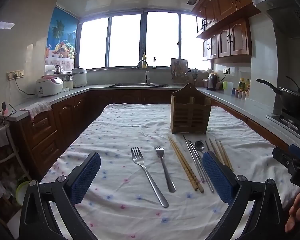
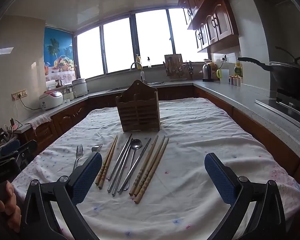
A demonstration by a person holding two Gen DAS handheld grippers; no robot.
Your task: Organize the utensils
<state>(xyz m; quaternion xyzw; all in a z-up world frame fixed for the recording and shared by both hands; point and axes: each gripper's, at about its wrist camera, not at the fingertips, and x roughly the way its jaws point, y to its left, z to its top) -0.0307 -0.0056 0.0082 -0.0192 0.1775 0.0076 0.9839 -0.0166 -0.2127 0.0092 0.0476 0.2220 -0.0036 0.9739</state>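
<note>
A wooden utensil holder (image 1: 190,114) (image 2: 139,111) stands upright on the cloth-covered table (image 1: 118,132) (image 2: 200,132). In front of it lie two steel forks (image 1: 148,174) (image 2: 78,155), a light wooden chopstick pair (image 1: 185,165) (image 2: 107,163), metal chopsticks (image 1: 198,166) (image 2: 121,163), a steel spoon (image 1: 199,146) (image 2: 135,145) and several brown chopsticks (image 2: 150,168) (image 1: 222,154). My left gripper (image 1: 151,177) is open and empty above the forks. My right gripper (image 2: 153,177) is open and empty, just right of the brown chopsticks.
Kitchen counters run around the table. A rice cooker (image 1: 49,86) stands on the left counter, a sink (image 1: 140,84) under the window, a kettle (image 2: 207,72) and a wok on the stove (image 2: 290,74) at the right. The right gripper's body shows in the left wrist view (image 1: 294,162).
</note>
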